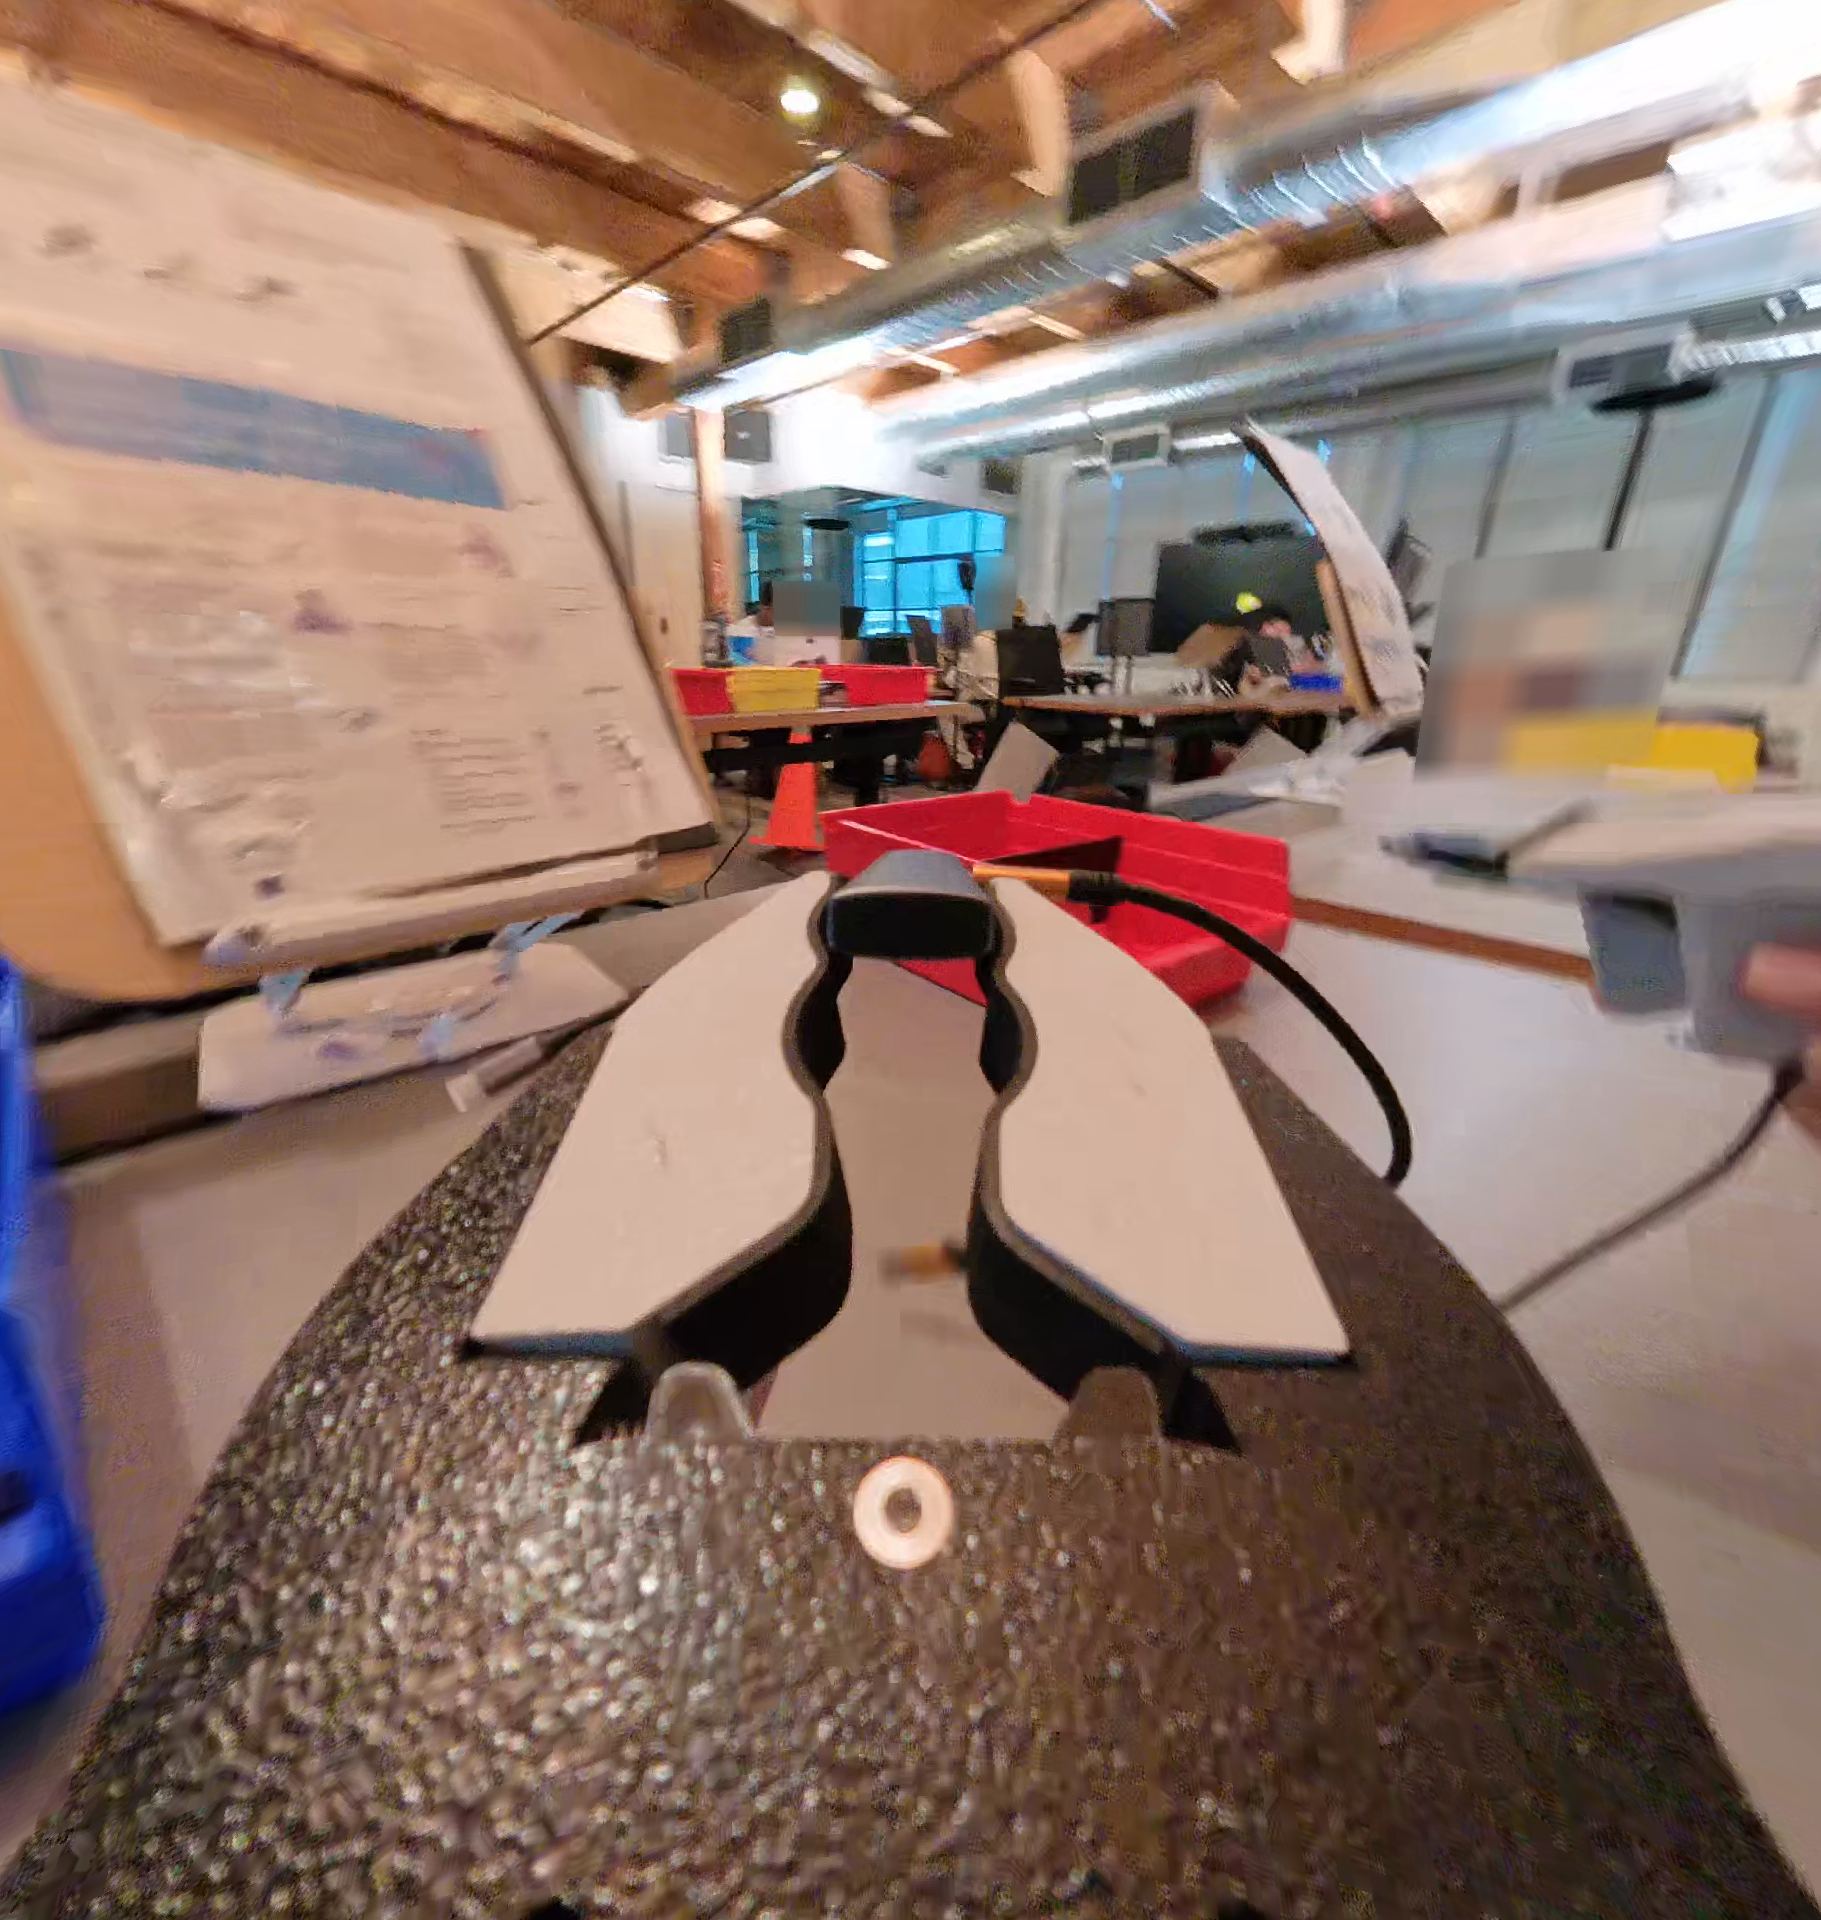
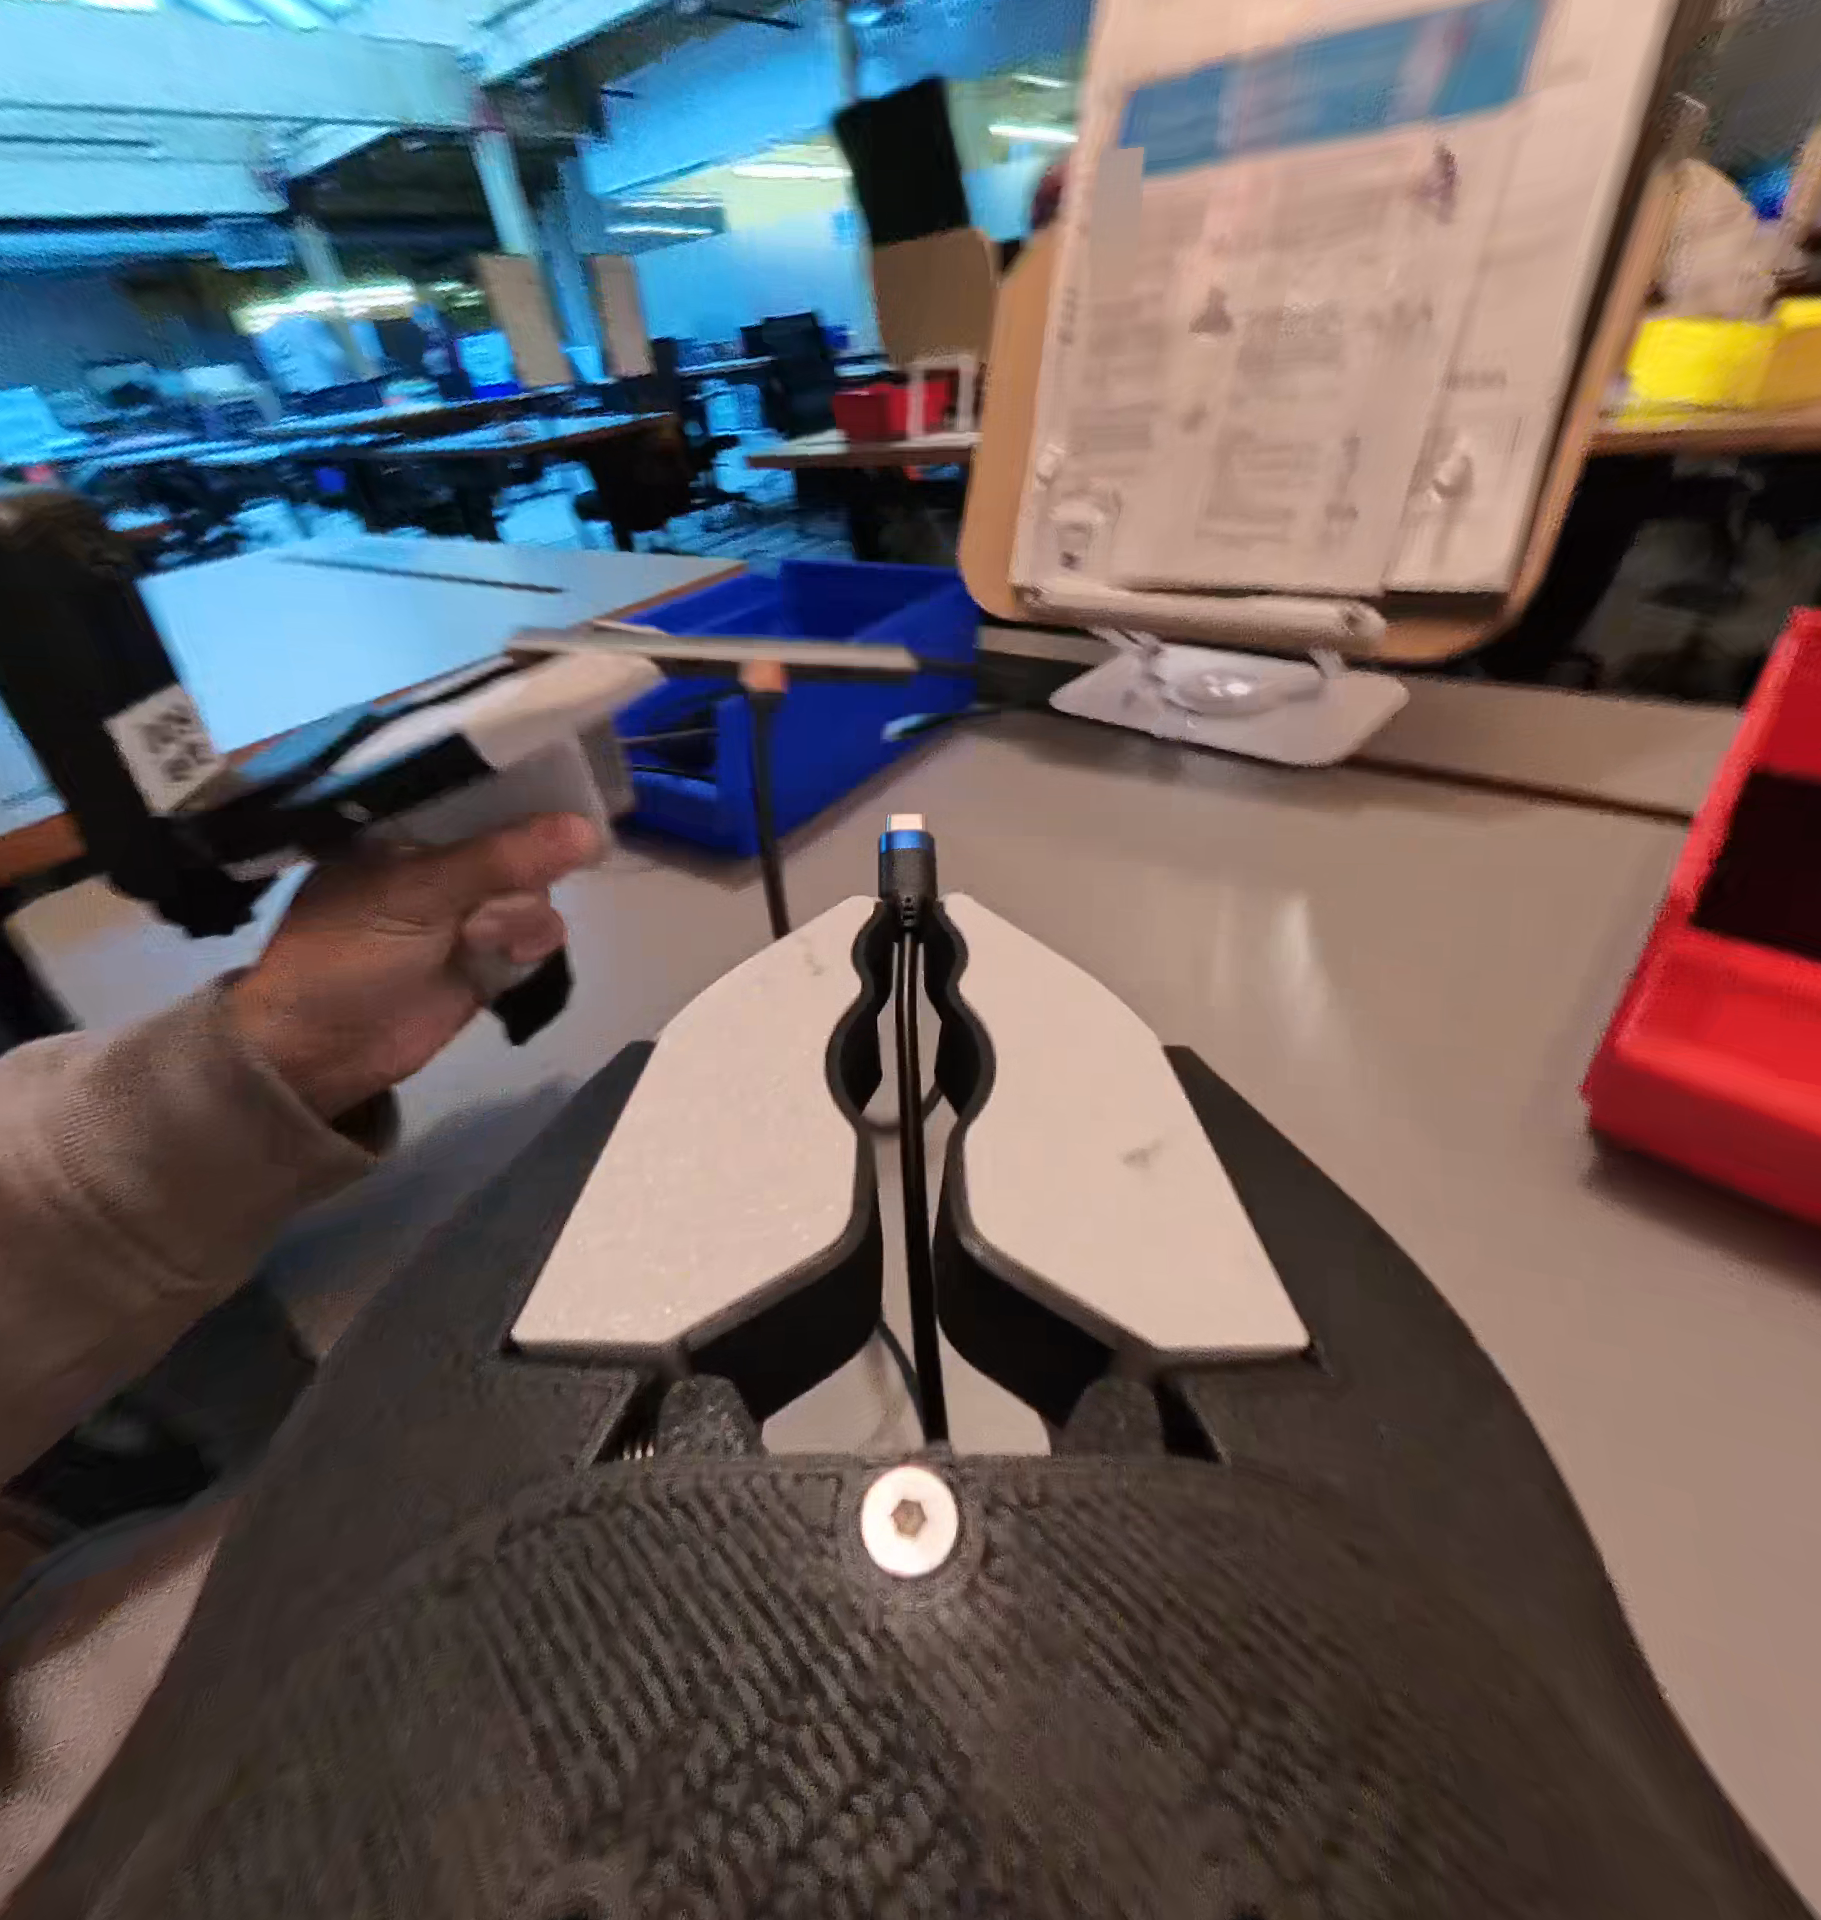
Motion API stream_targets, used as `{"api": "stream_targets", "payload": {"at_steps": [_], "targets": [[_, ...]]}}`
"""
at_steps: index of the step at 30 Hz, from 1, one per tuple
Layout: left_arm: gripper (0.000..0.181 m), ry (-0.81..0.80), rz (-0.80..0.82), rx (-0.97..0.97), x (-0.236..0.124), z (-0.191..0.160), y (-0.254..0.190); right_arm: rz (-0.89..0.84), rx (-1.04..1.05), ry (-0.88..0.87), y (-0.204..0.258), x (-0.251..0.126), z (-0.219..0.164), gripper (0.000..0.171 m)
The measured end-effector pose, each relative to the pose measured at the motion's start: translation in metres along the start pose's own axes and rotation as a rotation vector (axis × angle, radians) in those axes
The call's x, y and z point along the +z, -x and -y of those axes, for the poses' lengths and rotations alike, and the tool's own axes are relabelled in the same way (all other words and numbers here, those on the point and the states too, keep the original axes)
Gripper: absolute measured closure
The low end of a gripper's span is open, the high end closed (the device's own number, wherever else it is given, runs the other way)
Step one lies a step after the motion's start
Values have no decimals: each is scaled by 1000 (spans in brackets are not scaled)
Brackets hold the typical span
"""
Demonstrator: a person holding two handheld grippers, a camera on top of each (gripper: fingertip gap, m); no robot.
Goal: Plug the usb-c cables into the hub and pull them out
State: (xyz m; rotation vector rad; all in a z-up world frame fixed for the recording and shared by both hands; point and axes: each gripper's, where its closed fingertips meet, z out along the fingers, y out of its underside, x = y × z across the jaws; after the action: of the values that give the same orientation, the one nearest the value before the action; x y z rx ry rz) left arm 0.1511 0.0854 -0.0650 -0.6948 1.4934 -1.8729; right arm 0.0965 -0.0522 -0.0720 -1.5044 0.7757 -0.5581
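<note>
My left gripper [image 1: 911, 920] is shut on the grey hub [image 1: 911, 904] and holds it above the table. An orange-tipped cable [image 1: 1031, 878] is plugged into the hub's right side and its black cord loops down to the table. In the right wrist view the hub [image 2: 719, 652] shows as a thin grey bar in the other gripper, with the orange plug [image 2: 762, 681] hanging under it. My right gripper [image 2: 904, 914] is shut on a blue-collared USB-C cable [image 2: 904, 857], plug pointing forward, apart from the hub. Its cord runs back between the fingers.
A red bin [image 1: 1093, 883] stands behind the hub, and shows at the right edge in the right wrist view [image 2: 1747, 997]. A blue bin [image 2: 812, 696] and a document stand with papers [image 2: 1270, 364] stand at the back. The other gripper and a hand [image 1: 1716, 935] are at the right. The left gripper's tips are roughly 15 centimeters from the right gripper's.
</note>
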Motion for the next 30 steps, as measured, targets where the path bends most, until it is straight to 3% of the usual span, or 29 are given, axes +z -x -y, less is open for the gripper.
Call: {"api": "stream_targets", "payload": {"at_steps": [2,4,12,15,17,21,26,29,30], "targets": [[159,-13,-37,39,4,2,-18,66,-65,-33,6,-8,28,165],[159,-32,-59,-4,6,0,-22,18,-171,-78,-10,-18,58,165],[159,-2,-104,-58,12,-23,-22,-164,-335,-236,-148,-4,163,165],[159,-15,-101,-51,11,-19,-18,-239,-345,-289,-200,7,183,165],[159,-23,-94,-51,10,-18,-15,-275,-292,-287,-236,21,174,166],[159,-25,-82,-59,9,-19,-6,-262,-96,-172,-284,59,106,165],[159,-16,-78,-76,8,-25,0,-368,2,204,-326,77,2,161],[159,-7,-79,-81,9,-29,0,-545,4,395,-350,57,-22,91],[159,-3,-81,-79,9,-30,0,-582,-7,411,-349,50,-19,83]]}}
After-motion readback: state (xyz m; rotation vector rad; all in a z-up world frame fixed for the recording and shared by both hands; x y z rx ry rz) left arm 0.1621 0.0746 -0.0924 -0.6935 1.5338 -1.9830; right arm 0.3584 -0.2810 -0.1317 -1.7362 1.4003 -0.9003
